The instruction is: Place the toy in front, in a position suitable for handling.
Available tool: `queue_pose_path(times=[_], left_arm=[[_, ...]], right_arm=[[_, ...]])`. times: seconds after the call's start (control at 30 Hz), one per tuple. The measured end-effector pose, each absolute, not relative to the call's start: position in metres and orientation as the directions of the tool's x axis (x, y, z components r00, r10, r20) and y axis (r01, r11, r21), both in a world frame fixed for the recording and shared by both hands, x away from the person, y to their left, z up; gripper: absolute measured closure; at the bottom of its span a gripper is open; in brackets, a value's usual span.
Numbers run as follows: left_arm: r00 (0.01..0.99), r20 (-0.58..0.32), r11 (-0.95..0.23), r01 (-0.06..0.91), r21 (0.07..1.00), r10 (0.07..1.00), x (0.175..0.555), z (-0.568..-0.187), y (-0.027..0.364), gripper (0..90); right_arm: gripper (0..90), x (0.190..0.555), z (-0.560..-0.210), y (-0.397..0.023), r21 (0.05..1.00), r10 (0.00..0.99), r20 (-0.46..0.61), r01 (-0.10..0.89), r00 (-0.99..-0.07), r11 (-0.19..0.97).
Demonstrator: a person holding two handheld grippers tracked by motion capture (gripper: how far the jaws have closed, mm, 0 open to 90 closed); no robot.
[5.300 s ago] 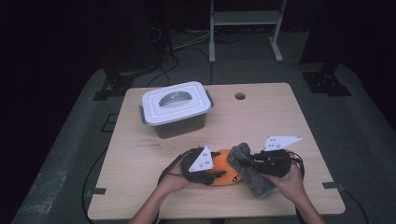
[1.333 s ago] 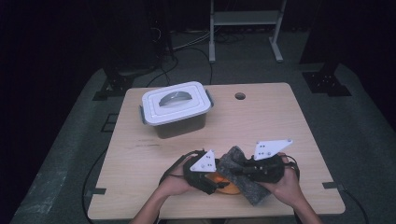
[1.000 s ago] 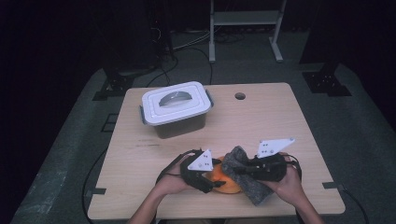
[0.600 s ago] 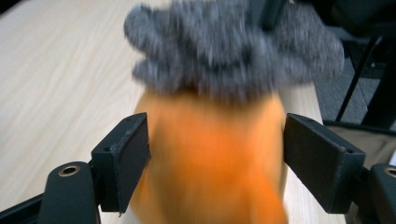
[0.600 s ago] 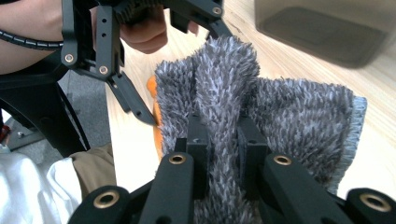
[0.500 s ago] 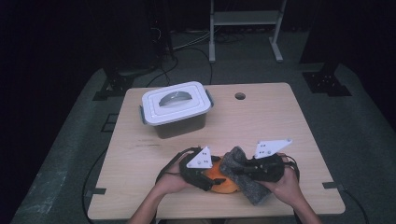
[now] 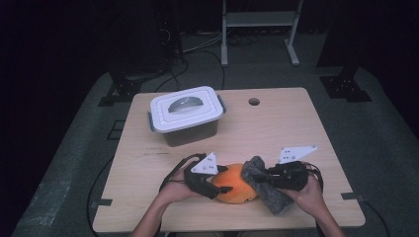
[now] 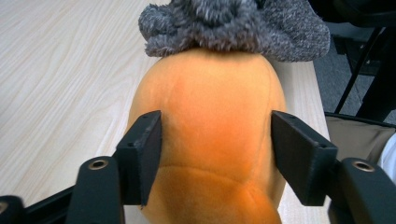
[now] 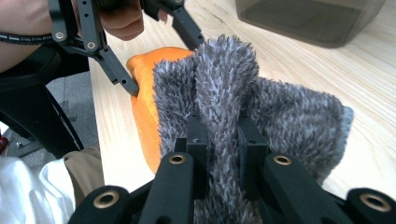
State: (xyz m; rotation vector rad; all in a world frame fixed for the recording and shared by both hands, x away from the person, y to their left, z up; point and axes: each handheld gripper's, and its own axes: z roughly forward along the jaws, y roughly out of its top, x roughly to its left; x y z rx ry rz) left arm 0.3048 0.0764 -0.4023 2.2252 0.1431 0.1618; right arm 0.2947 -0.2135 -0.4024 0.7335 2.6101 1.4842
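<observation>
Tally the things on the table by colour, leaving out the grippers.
Orange: 1, the plush toy
Grey: 1, the fuzzy cloth
White-lidded: 1, the plastic box
Total: 3

Both grippers are matte black tools. The left gripper and the right gripper each carry a pale grey three-cornered plate on top, dotted with small dark marks, and a black cable trails back from each. Their jaws are flat, square-edged black blocks mounted on slim black link arms, with brass-coloured ringed fasteners at the joints. The person's forearms are bare, with no sleeves at the wrists.
</observation>
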Motion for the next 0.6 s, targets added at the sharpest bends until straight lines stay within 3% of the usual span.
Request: queue_pose_path(times=[0.1, 0.23, 0.4, 0.6], left_arm=[[0.983, 0.084, -0.606, 0.031, 0.795, 0.161, 0.303, -0.399, 0.072, 20.6], [0.980, 0.107, -0.619, 0.021, 0.785, 0.170, 0.301, -0.399, 0.063, 15.8], [0.978, 0.091, -0.606, 0.041, 0.794, 0.186, 0.304, -0.404, 0.068, 34.2], [0.974, 0.049, -0.578, 0.090, 0.811, 0.221, 0.310, -0.406, 0.077, 35.3]], right_arm=[[78.3, 0.292, -0.401, -0.207, 0.827, 0.409, 0.175, 0.359, -0.896, 0.432], [78.3, 0.287, -0.396, -0.194, 0.836, 0.387, 0.143, 0.320, -0.911, 0.446], [78.3, 0.290, -0.397, -0.196, 0.835, 0.397, 0.146, 0.328, -0.906, 0.442], [78.3, 0.299, -0.410, -0.212, 0.817, 0.434, 0.204, 0.397, -0.878, 0.418]])
